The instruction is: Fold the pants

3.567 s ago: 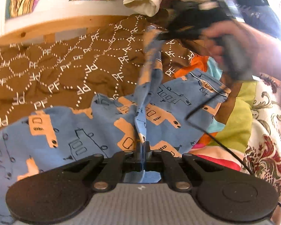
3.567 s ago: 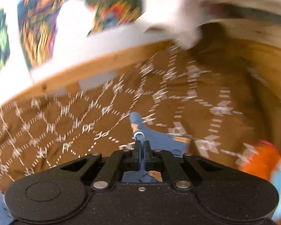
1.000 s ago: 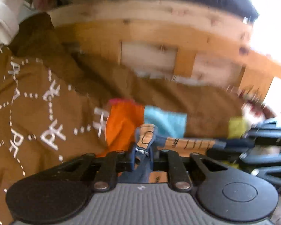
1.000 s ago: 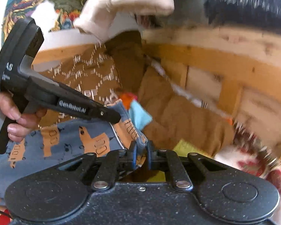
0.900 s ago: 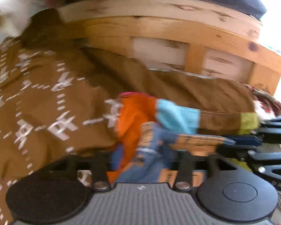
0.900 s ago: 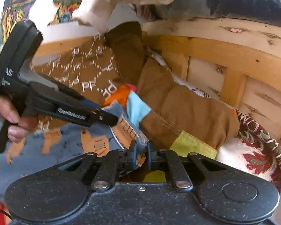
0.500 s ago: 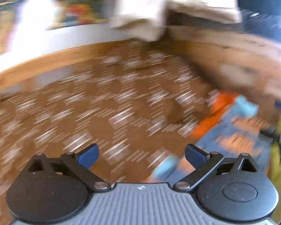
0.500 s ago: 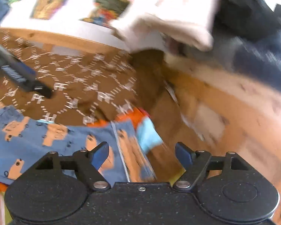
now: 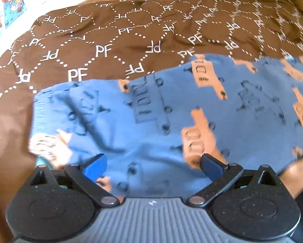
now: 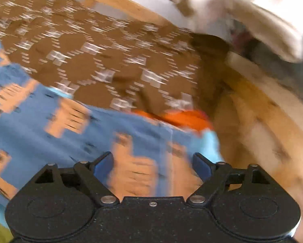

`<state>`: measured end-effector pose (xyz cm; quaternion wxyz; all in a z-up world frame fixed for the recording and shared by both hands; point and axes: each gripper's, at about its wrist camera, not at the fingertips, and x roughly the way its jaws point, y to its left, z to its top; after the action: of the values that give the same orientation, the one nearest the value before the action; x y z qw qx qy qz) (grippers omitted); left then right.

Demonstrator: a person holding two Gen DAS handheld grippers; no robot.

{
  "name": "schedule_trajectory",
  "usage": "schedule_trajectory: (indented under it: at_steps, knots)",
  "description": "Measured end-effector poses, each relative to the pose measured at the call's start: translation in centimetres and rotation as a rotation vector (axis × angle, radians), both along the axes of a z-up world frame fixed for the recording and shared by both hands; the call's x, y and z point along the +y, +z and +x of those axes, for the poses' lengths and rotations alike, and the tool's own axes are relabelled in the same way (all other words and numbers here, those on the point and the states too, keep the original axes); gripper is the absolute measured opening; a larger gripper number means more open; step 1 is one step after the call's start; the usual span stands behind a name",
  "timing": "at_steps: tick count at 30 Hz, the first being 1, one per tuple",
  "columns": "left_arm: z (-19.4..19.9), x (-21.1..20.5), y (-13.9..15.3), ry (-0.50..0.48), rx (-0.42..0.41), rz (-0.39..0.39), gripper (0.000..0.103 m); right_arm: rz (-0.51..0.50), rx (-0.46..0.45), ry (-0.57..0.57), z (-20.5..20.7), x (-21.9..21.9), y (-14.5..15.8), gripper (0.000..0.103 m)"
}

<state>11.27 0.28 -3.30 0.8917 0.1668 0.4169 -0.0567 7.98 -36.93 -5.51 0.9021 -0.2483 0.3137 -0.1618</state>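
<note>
Soft blue pants point(image 9: 171, 109) printed with orange trucks lie spread flat across the lower frame on a brown quilted bedcover point(image 9: 111, 40) with white lettering. Left tool point(image 9: 152, 165) and right tool point(image 10: 152, 165) both gape wide, holding nothing.

A bedroom in a home is shown. A brown bedspread point(image 9: 115, 40) with white "PF" letters is spread over a bed with a wooden frame point(image 10: 258, 109). Bright, colorful pictures point(image 9: 7, 6) are seen on the white wall behind it.
</note>
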Motion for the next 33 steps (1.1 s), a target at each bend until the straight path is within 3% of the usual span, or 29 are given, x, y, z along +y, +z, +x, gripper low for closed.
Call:
schedule_trajectory:
  at_steps: [1, 3, 5, 8, 11, 13, 16, 18, 21, 23, 25, 29, 33]
  knots:
    - [-0.2, 0.1, 0.2, -0.009, -0.002, 0.009, 0.101, -0.002, -0.001, -0.044, -0.4, -0.3, 0.4, 0.090]
    - [-0.6, -0.2, 0.9, -0.005, -0.032, -0.014, 0.101, 0.127, -0.006, -0.062, -1.8, -0.6, 2.0, 0.086]
    - [-0.9, -0.4, 1.4, 0.002, -0.072, -0.096, 0.101, 0.286, -0.016, 0.003, -3.0, 0.5, 3.4, 0.088]
    - [-0.9, -1.4, 1.9, -0.008, -0.119, -0.184, 0.102, 0.389, 0.045, 0.149, -2.5, 4.1, 4.2, 0.088]
    - [-0.4, -2.8, 1.5, -0.025, -0.134, -0.133, 0.102, 0.496, 0.132, 0.208, -0.3, 7.3, 3.9, 0.087]
    - [-0.3, -3.3, 0.7, -0.019, -0.115, -0.062, 0.102, 0.569, 0.199, 0.169, 1.0, 8.1, 3.3, 0.087]
    - [-0.2, -2.9, -0.9, 0.012, -0.039, 0.051, 0.103, 0.615, 0.281, 0.069, 0.3, 7.8, 1.3, 0.087]
    - [-0.6, -2.0, -0.7, 0.025, -0.033, 0.008, 0.102, 0.617, 0.289, 0.059, -1.5, 7.9, 0.3, 0.087]
    - [-0.4, -2.0, -0.3, 0.027, -0.008, 0.006, 0.102, 0.517, 0.303, 0.072, -3.8, 9.4, 0.1, 0.087]
    - [-0.5, -1.9, 0.2, 0.029, -0.010, -0.004, 0.103, 0.562, 0.281, 0.040, -4.6, 8.9, 0.6, 0.086]
    - [-0.6, -1.4, 1.1, 0.025, -0.033, -0.061, 0.103, 0.618, 0.232, 0.042, -5.2, 8.2, 1.9, 0.085]
    - [0.9, -2.1, 3.3, 0.007, -0.098, -0.193, 0.103, 0.568, 0.115, 0.110, -3.9, 8.3, 3.8, 0.089]
    - [4.8, -4.9, 3.9, -0.047, -0.185, -0.184, 0.103, 0.596, 0.091, 0.163, 0.2, 8.7, 3.1, 0.092]
